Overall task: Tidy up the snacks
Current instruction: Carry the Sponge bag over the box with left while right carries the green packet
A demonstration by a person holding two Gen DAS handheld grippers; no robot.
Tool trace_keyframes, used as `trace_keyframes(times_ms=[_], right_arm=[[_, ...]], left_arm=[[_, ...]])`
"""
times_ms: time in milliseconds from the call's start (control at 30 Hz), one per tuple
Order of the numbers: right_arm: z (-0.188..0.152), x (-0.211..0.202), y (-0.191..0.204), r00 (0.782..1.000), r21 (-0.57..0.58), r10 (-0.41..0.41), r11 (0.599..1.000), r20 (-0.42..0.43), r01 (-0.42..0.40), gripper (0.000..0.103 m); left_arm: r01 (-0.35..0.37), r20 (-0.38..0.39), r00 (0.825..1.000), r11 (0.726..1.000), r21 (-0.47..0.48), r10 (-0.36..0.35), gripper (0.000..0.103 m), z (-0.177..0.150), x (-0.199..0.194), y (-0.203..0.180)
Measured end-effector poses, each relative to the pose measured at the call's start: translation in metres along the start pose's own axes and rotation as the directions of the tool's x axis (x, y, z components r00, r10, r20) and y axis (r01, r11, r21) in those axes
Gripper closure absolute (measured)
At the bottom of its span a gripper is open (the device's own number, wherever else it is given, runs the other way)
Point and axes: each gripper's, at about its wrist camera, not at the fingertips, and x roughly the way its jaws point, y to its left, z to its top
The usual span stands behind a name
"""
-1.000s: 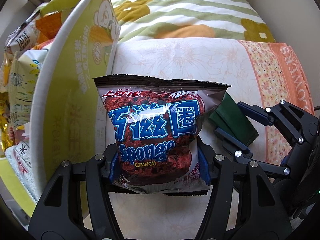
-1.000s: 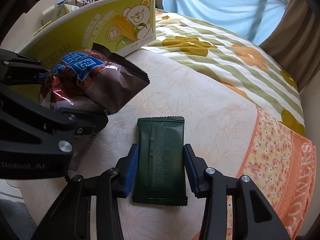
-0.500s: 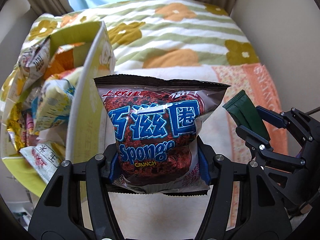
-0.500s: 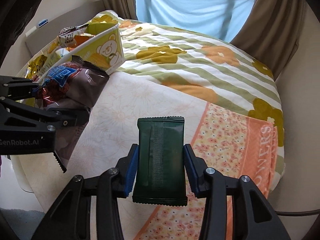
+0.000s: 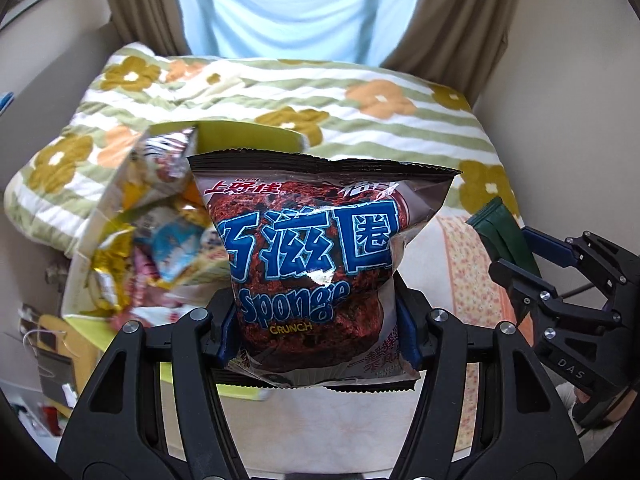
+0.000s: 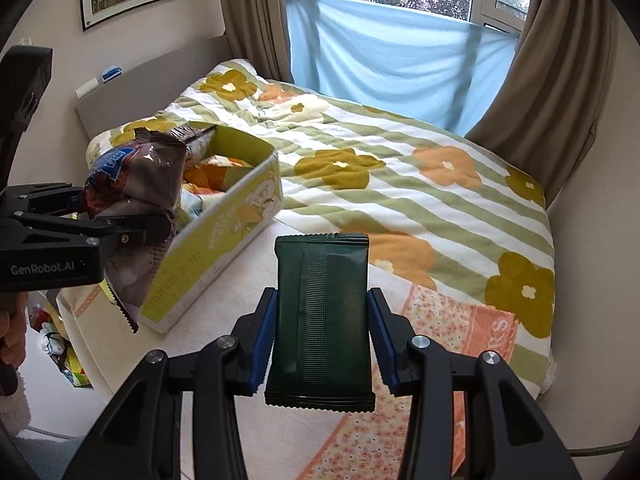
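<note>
Two packets we hold: left gripper (image 5: 320, 336) clamps the puffy brown Sponge Crunch bag (image 5: 320, 272), right gripper (image 6: 322, 344) the flat dark-green foil packet (image 6: 322, 320). Either could slip short of the yellow-green cardboard box (image 6: 224, 248) at far left.

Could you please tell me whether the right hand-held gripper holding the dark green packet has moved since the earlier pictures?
Yes. The right hand-held gripper rose with the dark green packet: the bed and yellow box lie farther below.
</note>
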Motion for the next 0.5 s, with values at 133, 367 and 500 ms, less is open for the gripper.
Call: trace_keyframes(times_ms=[133, 367, 500], right_arm=[[0.020, 0.003, 0.035, 0.999, -0.007, 0.024, 1.000, 0.034, -0.024, 0.062], [0.053, 0.031, 0.099, 0.998, 0.092, 0.034, 0.995, 0.048, -0.039, 0.062], [0.068, 0.049, 0.130, 0.999, 0.183, 0.040, 0.982, 0.034, -0.045, 0.062]], left_arm=[[-0.006, 0.014, 1.000, 1.000, -0.019, 0.007, 0.045, 0.002, -0.006, 0.044], [0.025, -0.012, 1.000, 0.999, 0.025, -0.025, 0.045, 0.010, -0.006, 0.126], [0.058, -0.038, 0.998, 0.996, 0.071, -0.055, 0.045, 0.019, 0.005, 0.162]])
